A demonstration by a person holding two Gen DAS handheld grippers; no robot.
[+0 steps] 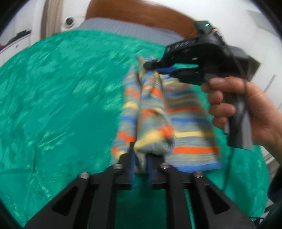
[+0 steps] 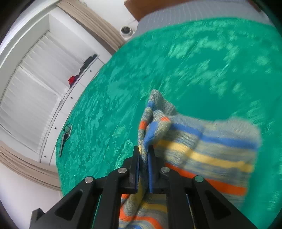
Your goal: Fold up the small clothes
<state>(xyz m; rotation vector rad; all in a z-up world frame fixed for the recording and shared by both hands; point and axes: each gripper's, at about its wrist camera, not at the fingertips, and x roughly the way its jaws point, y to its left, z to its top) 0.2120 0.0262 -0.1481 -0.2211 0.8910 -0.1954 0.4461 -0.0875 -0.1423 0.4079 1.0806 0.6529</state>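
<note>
Stretching between the two grippers above the green bedspread [image 1: 52, 98], the striped knit garment [image 1: 185, 123] hangs bunched in folds of blue, yellow, orange and grey, one end caught in each tool. The left gripper [image 1: 141, 149] has its jaws nearly closed with a thick roll of the fabric pinched between the pads, and the right gripper [image 2: 145, 149], held in a person's hand [image 1: 243, 112], is likewise clamped on a corner of the garment, its blue pads close together on the cloth. Beyond the bedspread lie a grey striped mattress edge [image 1: 123, 30], a brown headboard [image 1: 141, 12] and white shutters [image 2: 31, 91] framed by beige curtains [image 2: 91, 21].
</note>
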